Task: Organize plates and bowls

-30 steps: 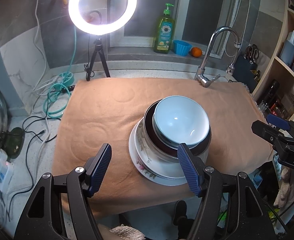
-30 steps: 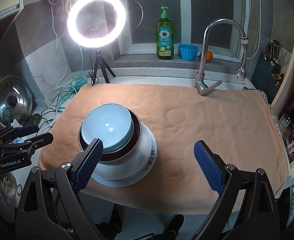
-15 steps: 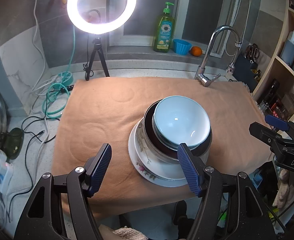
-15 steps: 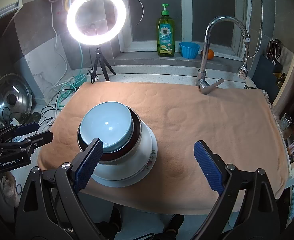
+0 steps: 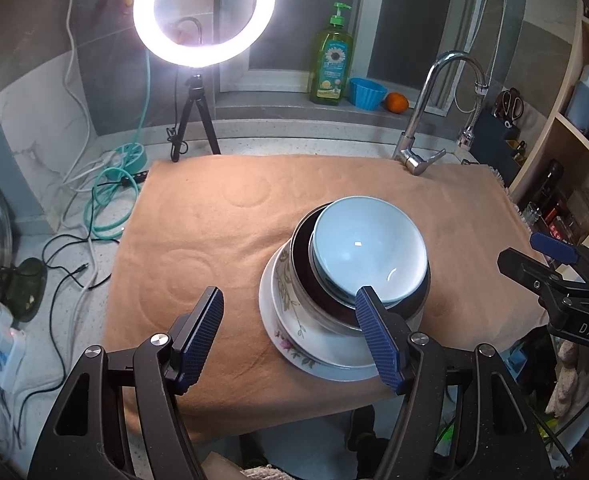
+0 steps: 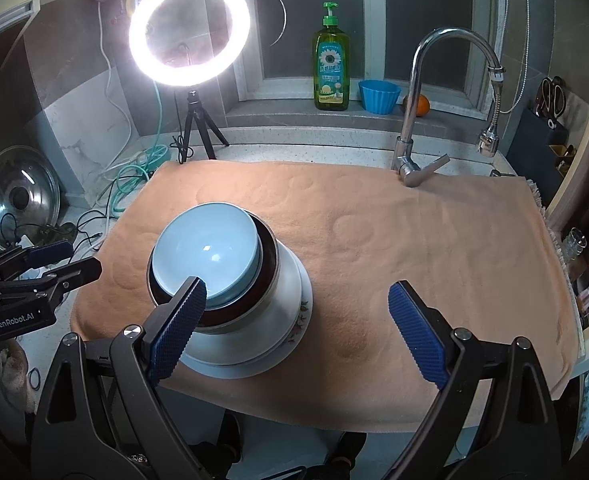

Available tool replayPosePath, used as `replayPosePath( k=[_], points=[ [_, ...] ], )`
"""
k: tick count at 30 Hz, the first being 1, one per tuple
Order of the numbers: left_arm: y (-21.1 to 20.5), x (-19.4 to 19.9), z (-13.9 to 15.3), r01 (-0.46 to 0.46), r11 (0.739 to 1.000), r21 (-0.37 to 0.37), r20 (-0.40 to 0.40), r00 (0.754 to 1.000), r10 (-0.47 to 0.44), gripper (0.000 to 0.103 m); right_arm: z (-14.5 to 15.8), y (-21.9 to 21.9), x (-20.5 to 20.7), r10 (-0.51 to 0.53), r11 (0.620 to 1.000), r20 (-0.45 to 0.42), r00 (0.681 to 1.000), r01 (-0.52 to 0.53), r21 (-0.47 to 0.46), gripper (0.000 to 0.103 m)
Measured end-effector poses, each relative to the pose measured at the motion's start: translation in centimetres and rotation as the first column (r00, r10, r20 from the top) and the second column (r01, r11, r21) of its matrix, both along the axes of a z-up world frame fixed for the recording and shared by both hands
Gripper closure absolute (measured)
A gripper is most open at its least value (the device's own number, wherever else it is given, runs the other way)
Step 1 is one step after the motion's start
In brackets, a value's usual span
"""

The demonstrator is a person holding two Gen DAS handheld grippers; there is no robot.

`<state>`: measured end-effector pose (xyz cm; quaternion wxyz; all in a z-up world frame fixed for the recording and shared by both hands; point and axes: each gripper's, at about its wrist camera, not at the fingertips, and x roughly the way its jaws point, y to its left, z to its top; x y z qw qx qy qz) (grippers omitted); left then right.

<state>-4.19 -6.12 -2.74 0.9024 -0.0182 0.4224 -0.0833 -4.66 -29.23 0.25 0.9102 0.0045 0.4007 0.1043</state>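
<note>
We found the pale blue bowl (image 5: 368, 250) nested in a dark-lined bowl (image 5: 414, 304), stacked on a flowered plate (image 5: 294, 332) on the orange towel (image 5: 214, 240) covering the bench. The left gripper (image 5: 290, 336) and right gripper (image 6: 298, 328) both hung above the towel's near edge, jaws wide, holding nothing.

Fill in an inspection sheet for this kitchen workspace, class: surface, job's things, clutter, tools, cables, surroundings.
Surface: orange towel spread over the counter, ring dents in it.
Job's things: light blue bowl nested in a dark-rimmed bowl, on a white bowl and a floral plate; one stack.
Clutter: nothing seen on the towel.
Tools: left tool and right tool both open, holding nothing.
Cables: green and black cables left of the towel.
Surroundings: ring light, soap bottle, faucet, pot lid.
</note>
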Motion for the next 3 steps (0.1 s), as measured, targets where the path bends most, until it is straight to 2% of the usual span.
replayPosePath(
  k=[3],
  points=[
    [0.12,0.37,-0.21,0.000,1.000,-0.001,-0.005,1.000,0.000,0.035,-0.39,-0.24,0.67,0.004,1.000,-0.006,1.000,-0.004,-0.002,0.009]
  ],
)
